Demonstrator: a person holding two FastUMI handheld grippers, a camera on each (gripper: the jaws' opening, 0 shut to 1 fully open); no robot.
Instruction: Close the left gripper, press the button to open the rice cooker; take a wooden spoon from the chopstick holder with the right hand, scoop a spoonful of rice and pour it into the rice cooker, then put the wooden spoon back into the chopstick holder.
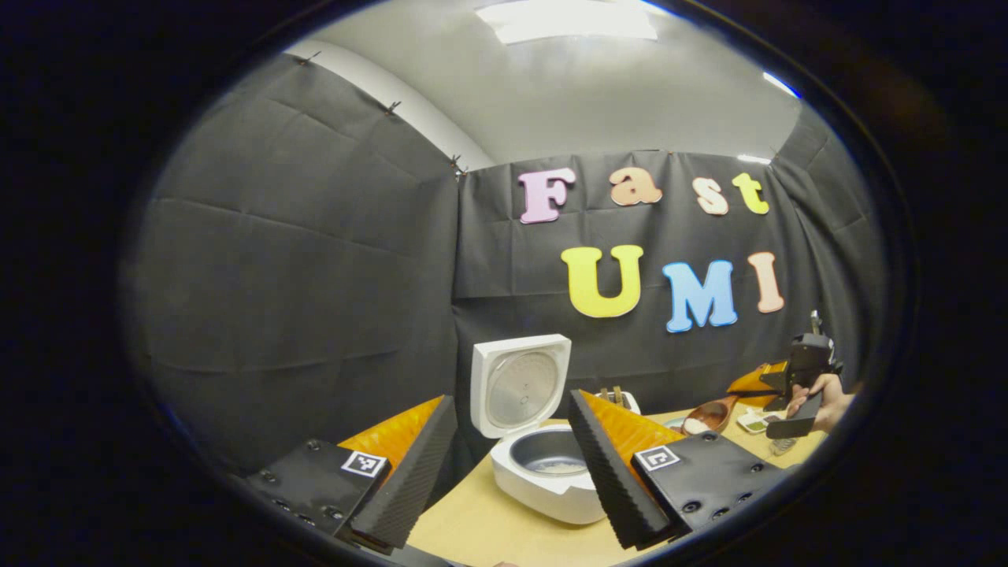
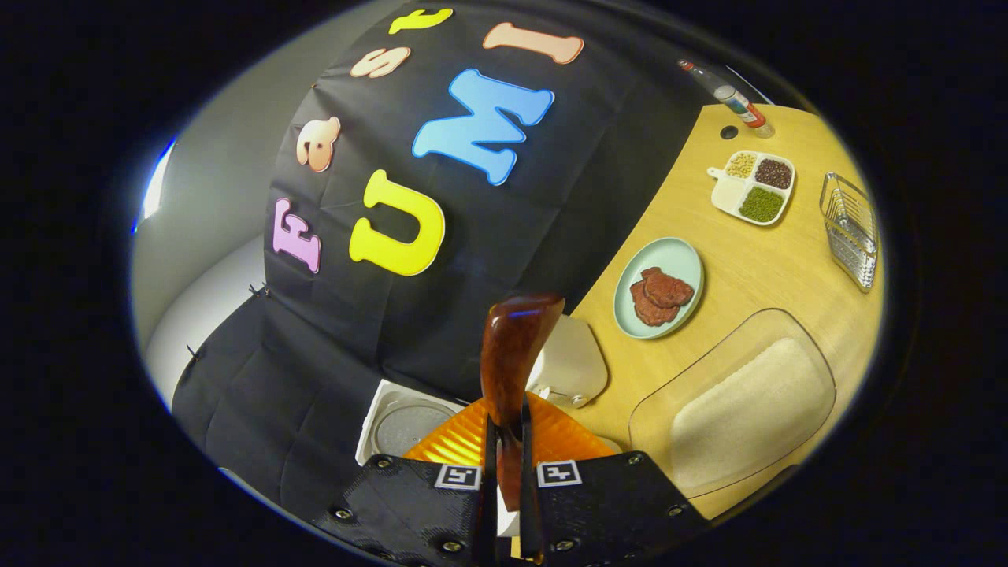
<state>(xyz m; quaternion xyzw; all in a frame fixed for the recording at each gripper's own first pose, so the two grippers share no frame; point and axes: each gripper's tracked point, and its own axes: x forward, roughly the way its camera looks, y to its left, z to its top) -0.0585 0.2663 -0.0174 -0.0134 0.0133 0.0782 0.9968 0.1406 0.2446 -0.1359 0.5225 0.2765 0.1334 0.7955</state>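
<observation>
The right claw (image 2: 504, 465) grips the wooden spoon (image 1: 709, 415), holding rice, well right of the open rice cooker (image 1: 543, 465) at the tabletop's (image 1: 488, 528) back edge; the left claw (image 1: 512, 465) is open.

My left gripper (image 1: 512, 465) hangs with jaws spread wide; my right gripper (image 2: 504, 472) is clamped tight, a hand (image 1: 823, 398) gripping it.

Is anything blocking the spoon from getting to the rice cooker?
Nothing visible does. The rice cooker has its lid up and its pot uncovered. The wooden spoon, held by the right gripper, hangs over the table beside it with open air between.
</observation>
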